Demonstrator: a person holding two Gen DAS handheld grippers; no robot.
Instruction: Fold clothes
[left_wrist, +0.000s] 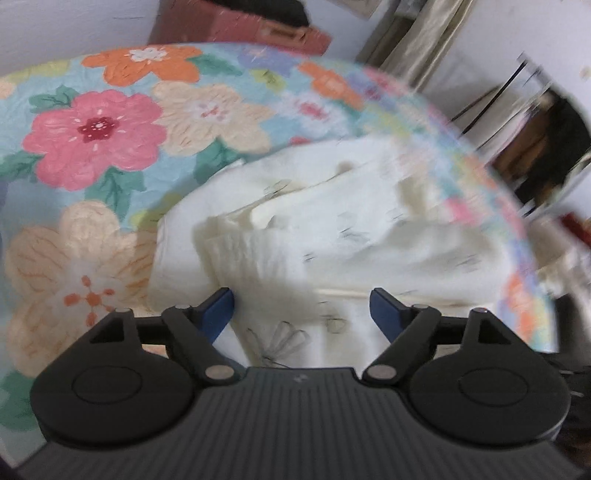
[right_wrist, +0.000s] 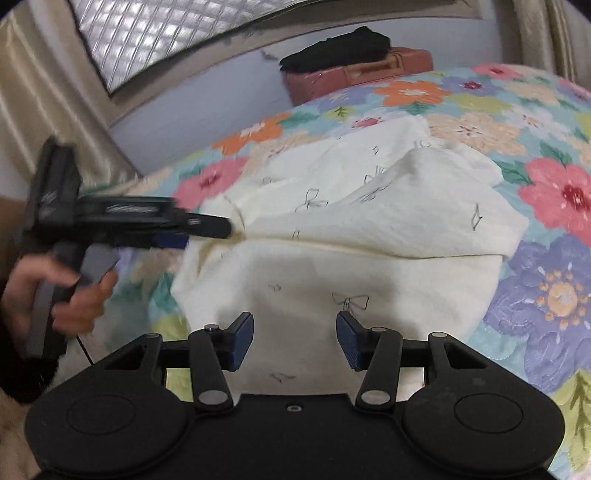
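A cream garment (left_wrist: 332, 229) with small bow prints lies partly folded on the floral bedspread (left_wrist: 96, 125). It also shows in the right wrist view (right_wrist: 332, 221), with a fold line across its middle. My left gripper (left_wrist: 303, 310) is open, just above the garment's near edge, holding nothing. In the right wrist view the left gripper (right_wrist: 221, 230) is seen from the side at the garment's left edge, blurred. My right gripper (right_wrist: 295, 336) is open and empty over the garment's near part.
The floral bedspread (right_wrist: 554, 192) covers the bed. A reddish case (right_wrist: 369, 70) with a black item (right_wrist: 340, 48) on it stands by the wall at the back. Curtains (right_wrist: 44, 122) hang at the left. A hand (right_wrist: 66, 291) holds the left gripper's handle.
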